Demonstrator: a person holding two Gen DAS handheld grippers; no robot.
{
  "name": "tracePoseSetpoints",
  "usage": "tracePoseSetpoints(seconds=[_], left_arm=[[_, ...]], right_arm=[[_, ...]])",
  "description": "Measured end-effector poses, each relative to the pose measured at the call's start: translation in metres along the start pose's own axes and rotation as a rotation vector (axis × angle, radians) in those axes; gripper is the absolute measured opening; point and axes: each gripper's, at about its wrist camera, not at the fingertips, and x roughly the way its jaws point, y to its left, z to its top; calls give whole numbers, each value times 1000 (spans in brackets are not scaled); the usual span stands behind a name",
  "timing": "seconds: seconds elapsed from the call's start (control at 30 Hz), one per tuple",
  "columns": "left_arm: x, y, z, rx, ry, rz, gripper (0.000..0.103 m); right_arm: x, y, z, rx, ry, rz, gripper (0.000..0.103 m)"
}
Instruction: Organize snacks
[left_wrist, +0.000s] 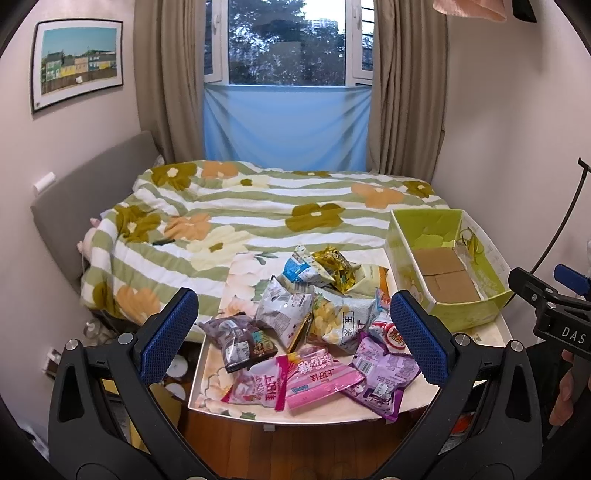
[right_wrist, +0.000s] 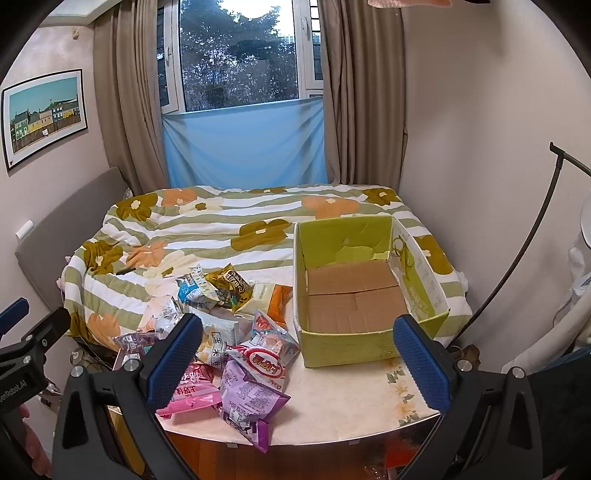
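A pile of snack packets (left_wrist: 314, 325) lies on a small floral-topped table (right_wrist: 351, 402): pink, purple, silver, gold and blue bags. The pile also shows in the right wrist view (right_wrist: 229, 332). An open green cardboard box (left_wrist: 447, 266) stands at the table's right side, nothing in it; it also shows in the right wrist view (right_wrist: 354, 288). My left gripper (left_wrist: 295, 332) is open, held above the front of the pile, holding nothing. My right gripper (right_wrist: 299, 354) is open and holds nothing, in front of the box and the pile's right edge.
A bed with a green striped floral quilt (left_wrist: 258, 214) lies right behind the table. Curtains and a window (left_wrist: 288, 40) are at the back. A black stand pole (right_wrist: 517, 258) curves up at the right. Wood floor (left_wrist: 295, 450) lies below the table's front edge.
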Motion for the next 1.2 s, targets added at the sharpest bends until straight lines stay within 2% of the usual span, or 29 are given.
tracePoseSetpoints(seconds=[1.2], left_arm=[[-1,2,4,-9,2,-4,102]], right_arm=[[0,0,1,7,1,6,103]])
